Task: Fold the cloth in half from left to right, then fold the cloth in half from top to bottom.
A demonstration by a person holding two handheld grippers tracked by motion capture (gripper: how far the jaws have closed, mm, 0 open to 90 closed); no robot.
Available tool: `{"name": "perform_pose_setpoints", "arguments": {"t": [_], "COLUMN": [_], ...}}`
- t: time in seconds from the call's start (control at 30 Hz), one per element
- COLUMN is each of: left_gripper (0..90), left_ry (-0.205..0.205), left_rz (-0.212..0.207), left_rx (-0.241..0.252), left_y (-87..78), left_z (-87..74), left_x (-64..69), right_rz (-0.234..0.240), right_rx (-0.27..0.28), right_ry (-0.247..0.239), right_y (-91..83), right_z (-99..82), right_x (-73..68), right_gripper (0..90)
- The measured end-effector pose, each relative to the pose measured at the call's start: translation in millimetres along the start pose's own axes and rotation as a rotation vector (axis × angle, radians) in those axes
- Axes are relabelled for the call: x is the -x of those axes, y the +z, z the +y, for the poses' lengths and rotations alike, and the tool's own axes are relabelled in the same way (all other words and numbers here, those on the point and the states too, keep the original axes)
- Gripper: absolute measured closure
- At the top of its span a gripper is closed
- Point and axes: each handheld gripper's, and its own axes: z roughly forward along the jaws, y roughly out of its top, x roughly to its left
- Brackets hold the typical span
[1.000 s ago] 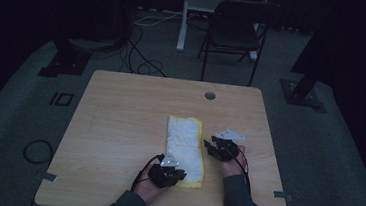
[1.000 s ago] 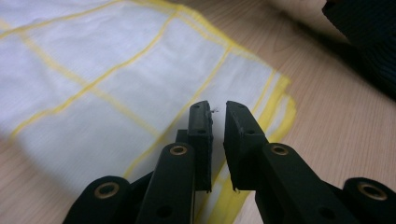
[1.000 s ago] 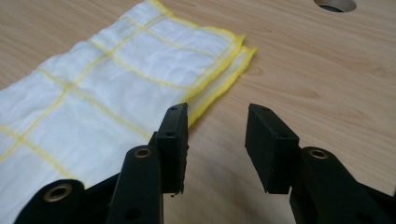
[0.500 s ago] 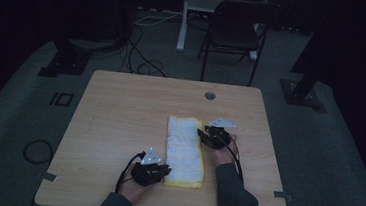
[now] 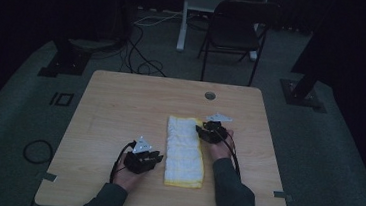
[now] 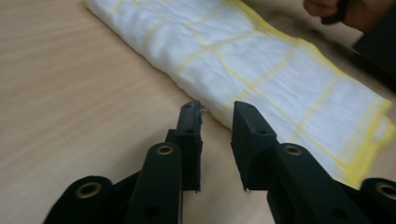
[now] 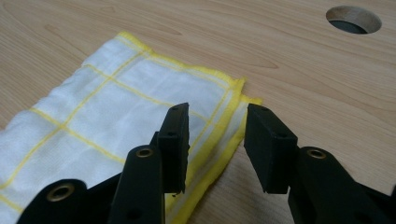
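Tool (image 7: 215, 140) straddles cloth (image 7: 107, 116) edge near table hole (image 7: 353, 19).

The left gripper (image 6: 217, 112) points at the long folded edge of a white cloth with yellow grid lines and a yellow hem (image 6: 243, 60); its two black jaws have just been opening and stand apart with nothing between them, their tips just short of the fold. The cloth lies flat as a long folded strip across the light wooden table (image 6: 70, 93), running from upper left to lower right. Beyond the cloth, at the upper right, part of the person's other hand (image 6: 336, 9) shows, blurred.
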Motion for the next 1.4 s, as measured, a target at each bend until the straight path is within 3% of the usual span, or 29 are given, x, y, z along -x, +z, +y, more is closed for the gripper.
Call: {"name": "perform_pose_setpoints", "arguments": {"t": [0.4, 0.6, 0.97, 1.4], "left_gripper": [63.9, 61.0, 60.6, 60.5], "left_ry": [-0.071, -0.106, -0.182, -0.203], "left_rz": [0.071, 0.085, 0.1, 0.105], "left_rx": [0.03, -0.001, -0.023, -0.058], "left_y": [26.0, 46.3, 76.7, 96.9], "left_z": [39.8, 55.9, 67.0, 71.7], "left_x": [-36.5, -50.8, -68.4, -72.3], "right_rz": [-0.006, -0.017, -0.017, -0.01], "right_rx": [-0.008, -0.011, -0.034, -0.094], "right_ry": [0.025, 0.053, 0.102, 0.155], "right_y": [6.6, 9.4, 18.7, 33.7], "right_z": [7.3, 9.4, 9.6, 13.3], "right_x": [4.8, 9.2, 16.0, 14.2], "right_gripper": [57.3, 57.1, 54.7, 52.1]}}
